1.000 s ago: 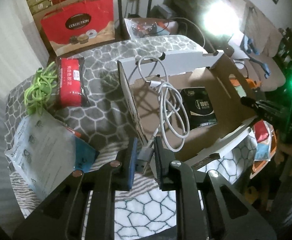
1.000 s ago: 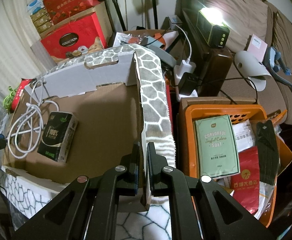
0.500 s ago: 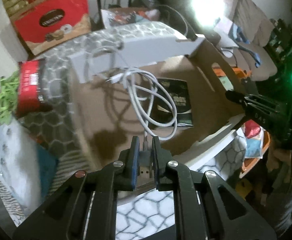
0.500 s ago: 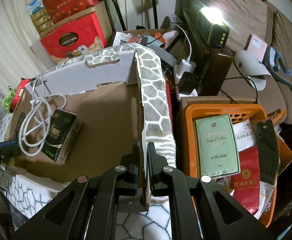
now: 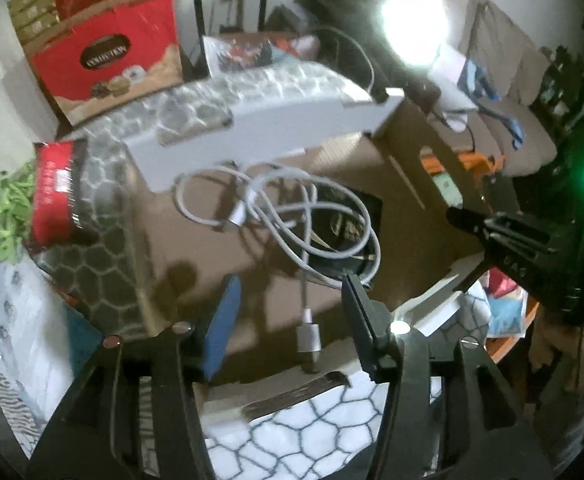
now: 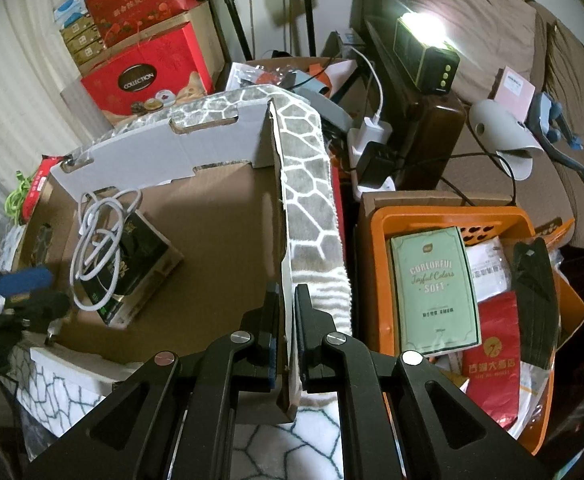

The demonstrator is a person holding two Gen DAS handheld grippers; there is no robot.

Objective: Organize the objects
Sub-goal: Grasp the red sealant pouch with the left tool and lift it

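A coiled white cable (image 5: 292, 220) lies inside the open cardboard box (image 5: 195, 240), partly over a black tissue pack (image 6: 139, 256); its plug end (image 5: 308, 336) rests between my left fingers. My left gripper (image 5: 287, 304) is open over the box's near edge and holds nothing. The cable also shows in the right wrist view (image 6: 95, 240). My right gripper (image 6: 287, 300) is shut on the box's right wall (image 6: 285, 264), which a hexagon-patterned cloth (image 6: 308, 188) drapes over.
A red packet (image 5: 53, 188), green cord (image 5: 3, 216) and a pale plastic bag (image 5: 19, 320) lie left of the box. An orange basket (image 6: 380, 232) with a green pack (image 6: 432, 280) stands to the right. Red gift boxes (image 6: 143, 76) are stacked behind.
My left gripper moved right over the box with the cable's plug, then opened and let the plug go. The cable now lies in the box. My right gripper stayed put.
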